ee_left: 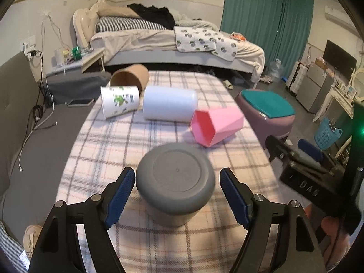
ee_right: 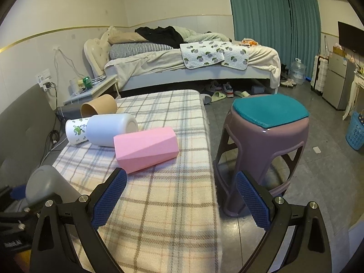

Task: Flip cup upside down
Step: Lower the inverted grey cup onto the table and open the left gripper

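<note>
A grey cup (ee_left: 176,183) stands upside down on the plaid cloth (ee_left: 109,141), base up. My left gripper (ee_left: 175,182) is open, its blue pads either side of the cup without touching. The cup also shows at the far left of the right wrist view (ee_right: 45,185). A pink faceted cup (ee_left: 216,126) (ee_right: 145,150), a white cup (ee_left: 170,107) (ee_right: 111,129), a white cup with green print (ee_left: 119,101) (ee_right: 76,130) and a brown paper cup (ee_left: 130,77) (ee_right: 99,108) lie on their sides farther back. My right gripper (ee_right: 180,184) is open and empty over the cloth's right edge.
A purple stool with a teal cushion (ee_right: 266,136) (ee_left: 266,111) stands just right of the cloth-covered surface. A phone (ee_left: 80,102) lies on the grey sofa at left. A bed (ee_right: 193,66) and a nightstand (ee_right: 91,91) stand behind.
</note>
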`<action>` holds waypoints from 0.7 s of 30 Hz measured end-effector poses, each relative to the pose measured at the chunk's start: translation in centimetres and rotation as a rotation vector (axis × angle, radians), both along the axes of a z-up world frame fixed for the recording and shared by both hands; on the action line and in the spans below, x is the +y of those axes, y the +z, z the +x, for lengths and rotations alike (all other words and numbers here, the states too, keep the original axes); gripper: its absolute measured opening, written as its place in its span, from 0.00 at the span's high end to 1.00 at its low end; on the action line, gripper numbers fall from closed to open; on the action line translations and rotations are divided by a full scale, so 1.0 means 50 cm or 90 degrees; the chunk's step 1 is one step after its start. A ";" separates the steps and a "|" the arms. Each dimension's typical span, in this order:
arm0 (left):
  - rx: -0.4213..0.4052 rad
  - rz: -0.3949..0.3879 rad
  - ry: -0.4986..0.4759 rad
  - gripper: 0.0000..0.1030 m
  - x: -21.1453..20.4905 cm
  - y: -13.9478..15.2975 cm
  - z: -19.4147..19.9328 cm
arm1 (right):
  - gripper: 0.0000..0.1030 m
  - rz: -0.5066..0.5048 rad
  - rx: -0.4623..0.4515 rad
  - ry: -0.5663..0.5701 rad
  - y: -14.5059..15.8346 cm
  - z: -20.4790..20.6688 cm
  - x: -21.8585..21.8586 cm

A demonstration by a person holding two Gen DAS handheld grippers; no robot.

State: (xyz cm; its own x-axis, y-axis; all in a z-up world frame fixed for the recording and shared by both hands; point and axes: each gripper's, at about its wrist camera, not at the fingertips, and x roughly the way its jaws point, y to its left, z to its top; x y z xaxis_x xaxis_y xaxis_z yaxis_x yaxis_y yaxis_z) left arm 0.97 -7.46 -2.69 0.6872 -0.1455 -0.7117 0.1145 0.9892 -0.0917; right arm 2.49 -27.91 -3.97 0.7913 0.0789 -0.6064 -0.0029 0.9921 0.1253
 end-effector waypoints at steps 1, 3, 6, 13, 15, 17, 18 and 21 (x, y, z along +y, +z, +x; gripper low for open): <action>-0.009 -0.003 -0.001 0.22 0.000 0.010 -0.004 | 0.05 -0.002 -0.003 -0.001 0.003 -0.005 0.001; -0.032 -0.012 -0.006 0.22 0.002 0.036 -0.014 | 0.05 -0.006 -0.013 -0.004 0.013 -0.015 0.006; -0.068 -0.008 -0.011 0.22 0.009 0.073 -0.029 | 0.05 -0.015 -0.028 -0.005 0.031 -0.035 0.015; -0.122 -0.016 0.004 0.18 0.062 0.140 -0.066 | 0.05 -0.029 -0.042 0.007 0.082 -0.088 0.039; -0.130 -0.027 0.008 0.16 0.078 0.153 -0.075 | 0.05 -0.019 -0.050 0.009 0.102 -0.108 0.043; -0.138 -0.015 0.021 0.14 0.096 0.164 -0.086 | 0.05 -0.011 -0.051 0.017 0.121 -0.125 0.051; -0.142 -0.002 0.033 0.13 0.102 0.166 -0.091 | 0.05 -0.010 -0.052 0.020 0.127 -0.132 0.056; -0.156 0.025 0.065 0.02 0.129 0.161 -0.112 | 0.05 -0.024 -0.064 0.026 0.142 -0.162 0.079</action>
State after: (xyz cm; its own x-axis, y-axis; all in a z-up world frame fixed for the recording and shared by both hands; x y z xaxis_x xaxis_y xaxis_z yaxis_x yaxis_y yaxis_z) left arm -4.65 -1.03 5.38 0.8492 -0.0420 -0.5263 0.0278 0.9990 -0.0348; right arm -5.63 -23.96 3.14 0.8448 0.0914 -0.5272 -0.0546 0.9949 0.0849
